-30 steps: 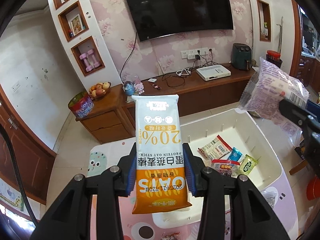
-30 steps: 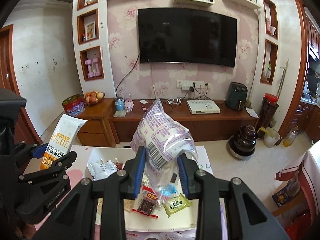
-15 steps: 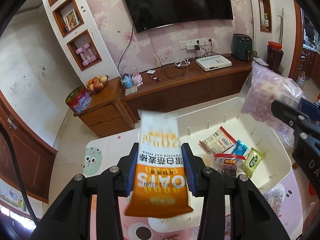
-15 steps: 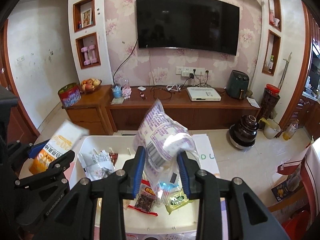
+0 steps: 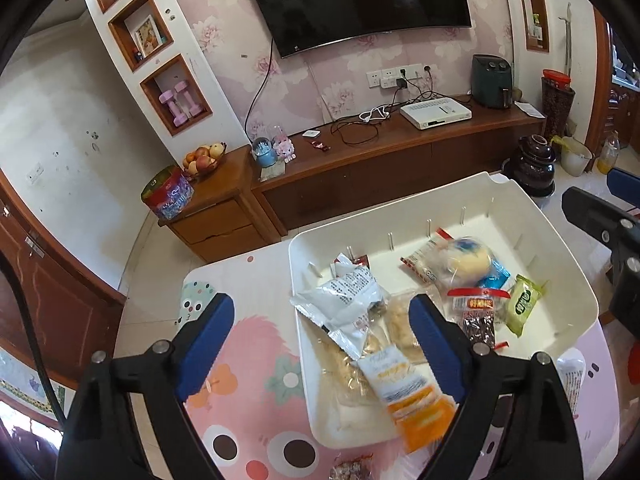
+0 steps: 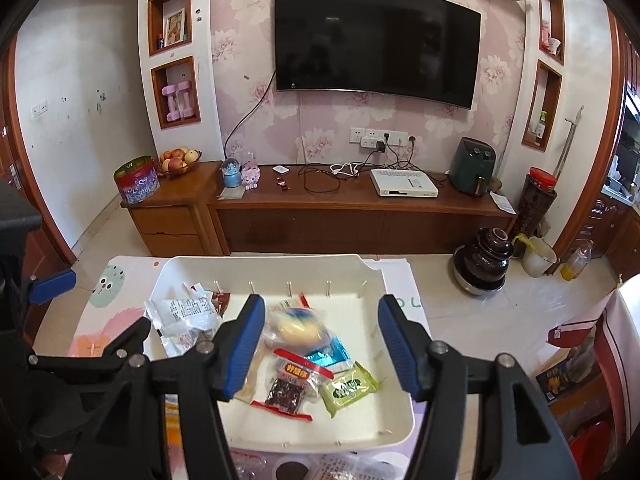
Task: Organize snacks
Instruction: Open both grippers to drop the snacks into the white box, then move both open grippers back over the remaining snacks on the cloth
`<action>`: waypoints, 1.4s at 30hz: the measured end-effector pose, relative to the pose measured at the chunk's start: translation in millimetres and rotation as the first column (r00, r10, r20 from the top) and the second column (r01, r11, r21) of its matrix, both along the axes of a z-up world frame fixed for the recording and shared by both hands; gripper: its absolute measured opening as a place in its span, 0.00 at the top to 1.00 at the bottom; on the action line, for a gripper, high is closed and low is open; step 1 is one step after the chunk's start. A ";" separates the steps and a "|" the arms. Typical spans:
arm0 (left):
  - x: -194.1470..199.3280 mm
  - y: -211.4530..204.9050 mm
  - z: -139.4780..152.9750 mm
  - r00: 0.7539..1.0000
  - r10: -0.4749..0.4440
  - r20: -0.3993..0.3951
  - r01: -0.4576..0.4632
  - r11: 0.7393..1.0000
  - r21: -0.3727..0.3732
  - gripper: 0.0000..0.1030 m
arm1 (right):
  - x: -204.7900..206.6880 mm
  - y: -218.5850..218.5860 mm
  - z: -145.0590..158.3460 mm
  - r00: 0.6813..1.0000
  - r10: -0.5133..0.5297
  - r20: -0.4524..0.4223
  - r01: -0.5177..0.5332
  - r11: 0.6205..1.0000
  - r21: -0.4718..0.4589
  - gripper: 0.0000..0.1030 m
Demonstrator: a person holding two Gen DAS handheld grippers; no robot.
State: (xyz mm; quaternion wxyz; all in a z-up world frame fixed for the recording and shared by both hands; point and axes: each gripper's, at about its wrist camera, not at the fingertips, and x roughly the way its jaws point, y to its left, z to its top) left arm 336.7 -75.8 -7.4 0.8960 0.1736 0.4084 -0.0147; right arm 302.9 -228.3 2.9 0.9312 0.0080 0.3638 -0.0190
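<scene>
The left gripper (image 5: 320,324) hangs over the near left part of the white bin (image 5: 576,276) with its blue-padded jaws spread wide and nothing between them. Below it, blurred, the orange-and-white oat bar packet (image 5: 404,390) lies at the bin's near edge, on top of clear-wrapped pastries (image 5: 344,364) and beside a crumpled white packet (image 5: 344,300). The right gripper (image 6: 320,344) is likewise spread wide and empty above the bin (image 6: 400,412). Under it, a blurred clear bag with a yellow bun (image 6: 296,326) sits in the bin's middle, touching a blue wrapper (image 6: 328,354), with a red-topped dark snack pack (image 6: 290,386) and a green packet (image 6: 348,388) just nearer. The bin rests on a pink cartoon-print table cover (image 5: 248,376).
</scene>
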 end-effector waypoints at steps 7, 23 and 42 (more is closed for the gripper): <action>-22.5 -1.7 11.5 1.000 -0.018 0.012 0.018 1.000 0.004 0.14 | -21.8 -2.0 7.0 1.000 0.006 -0.001 -0.006 1.000 -0.009 0.42; -90.8 1.8 36.7 0.998 -0.043 0.038 0.044 0.999 -0.007 0.14 | -89.7 -14.0 28.6 0.999 0.019 0.031 -0.019 1.000 -0.008 0.42; -152.2 18.1 9.6 0.998 -0.052 -0.032 0.048 0.993 -0.104 0.13 | -152.9 -35.1 -9.5 0.997 0.062 -0.048 -0.061 0.998 0.027 0.42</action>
